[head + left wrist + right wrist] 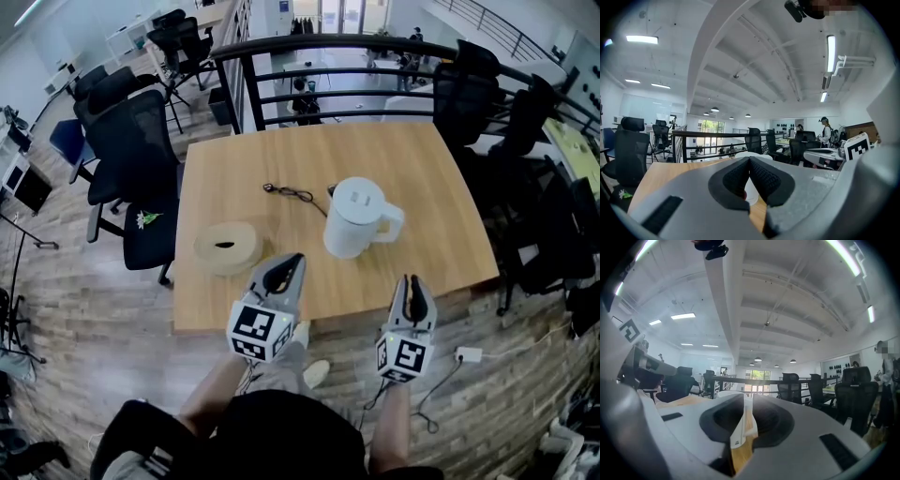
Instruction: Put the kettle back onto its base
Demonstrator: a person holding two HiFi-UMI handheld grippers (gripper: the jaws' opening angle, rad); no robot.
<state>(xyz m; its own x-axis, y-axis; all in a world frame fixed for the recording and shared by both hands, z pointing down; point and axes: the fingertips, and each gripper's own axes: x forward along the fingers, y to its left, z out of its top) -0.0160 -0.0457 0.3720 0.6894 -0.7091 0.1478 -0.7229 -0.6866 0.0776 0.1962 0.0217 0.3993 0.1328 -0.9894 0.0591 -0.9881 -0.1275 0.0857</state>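
While kettle [356, 220] sits lidded on table [427, 173], left gripper [291, 262] closed, right gripper [412, 282] ajar, empty.

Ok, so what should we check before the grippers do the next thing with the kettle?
1. Kettle standing upright on the table: ok.
2. Kettle sitting properly on its base: cannot tell. No base shows under it, though the cord runs towards its foot.
3. Left gripper empty, jaws together: ok.
4. Right gripper empty, jaws a little apart with nothing between them: ok.
5. Both grippers away from the kettle, at the near table edge: ok.
6. Round tan thing apart from the kettle, not touching it: ok.
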